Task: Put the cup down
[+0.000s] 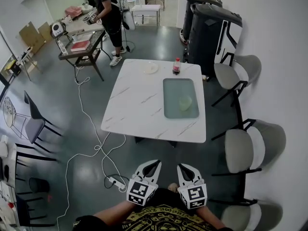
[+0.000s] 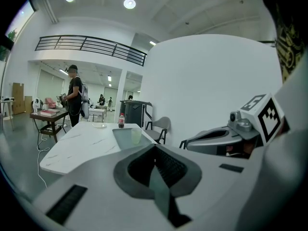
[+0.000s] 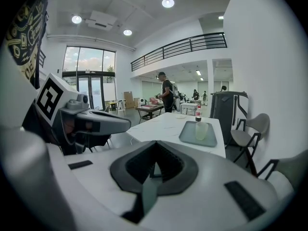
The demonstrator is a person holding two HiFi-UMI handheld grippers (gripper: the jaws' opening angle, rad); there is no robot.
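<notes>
The translucent cup (image 1: 186,103) stands upright on a grey-green tray (image 1: 173,110) at the right side of the white marble table (image 1: 139,105). Neither gripper touches it. My left gripper (image 1: 154,164) and right gripper (image 1: 184,167) sit side by side close to my body, well short of the table's near edge. Both are shut and hold nothing. The left gripper view looks past its shut jaws (image 2: 155,153) to the cup (image 2: 136,135) on the tray (image 2: 124,137). In the right gripper view the gripper (image 3: 154,165) points at the cup (image 3: 201,130) and tray (image 3: 187,137).
A cola bottle (image 1: 176,66) and a small plate (image 1: 149,68) stand at the table's far end. Grey chairs (image 1: 243,150) line the right side. A white cable and power strip (image 1: 114,181) lie on the floor to the left. A person (image 1: 108,13) stands at a far table.
</notes>
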